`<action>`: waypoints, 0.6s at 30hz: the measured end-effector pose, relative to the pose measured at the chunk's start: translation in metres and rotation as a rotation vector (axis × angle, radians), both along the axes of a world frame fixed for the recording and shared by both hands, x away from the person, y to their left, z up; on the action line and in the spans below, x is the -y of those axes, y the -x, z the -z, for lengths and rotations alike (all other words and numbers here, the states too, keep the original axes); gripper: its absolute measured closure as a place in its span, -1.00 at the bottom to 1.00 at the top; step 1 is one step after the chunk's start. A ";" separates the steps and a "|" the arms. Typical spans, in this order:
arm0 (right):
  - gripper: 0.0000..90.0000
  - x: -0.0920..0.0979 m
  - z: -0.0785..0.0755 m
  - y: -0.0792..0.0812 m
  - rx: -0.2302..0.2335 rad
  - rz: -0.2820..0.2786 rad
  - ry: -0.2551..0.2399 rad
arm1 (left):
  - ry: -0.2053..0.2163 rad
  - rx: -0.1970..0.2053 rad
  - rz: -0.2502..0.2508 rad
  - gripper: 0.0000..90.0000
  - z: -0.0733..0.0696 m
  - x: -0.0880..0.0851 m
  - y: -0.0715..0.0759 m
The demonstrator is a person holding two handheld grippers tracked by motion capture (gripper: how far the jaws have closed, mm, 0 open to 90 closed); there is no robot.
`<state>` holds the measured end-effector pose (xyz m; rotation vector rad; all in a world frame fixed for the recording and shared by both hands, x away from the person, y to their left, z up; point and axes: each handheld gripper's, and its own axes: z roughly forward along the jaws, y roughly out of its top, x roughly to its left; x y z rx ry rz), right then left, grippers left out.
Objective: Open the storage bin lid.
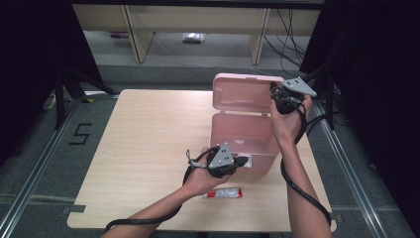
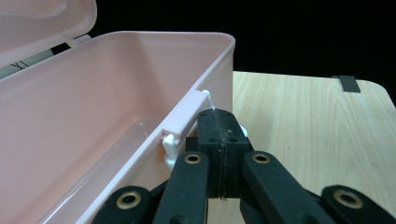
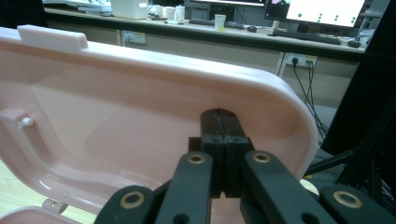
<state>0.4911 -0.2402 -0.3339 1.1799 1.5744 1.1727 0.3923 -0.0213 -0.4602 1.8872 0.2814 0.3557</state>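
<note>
The pink box sits at the table's far right, its lid propped upright by the right gripper — jaws closed on nothing, pressed against the lid's inside. A slip there could let the lid drop. The left gripper, likewise closed empty, is held against the front latch. The box is translucent and looks empty.
</note>
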 end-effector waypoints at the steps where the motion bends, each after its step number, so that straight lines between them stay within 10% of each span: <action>1: 1.00 0.000 0.000 0.000 0.001 0.001 0.002 | -0.001 0.000 0.001 0.99 0.000 0.000 0.000; 18: 1.00 -0.002 0.002 -0.011 -0.009 0.008 0.007 | -0.001 0.000 0.000 0.99 0.000 0.000 0.000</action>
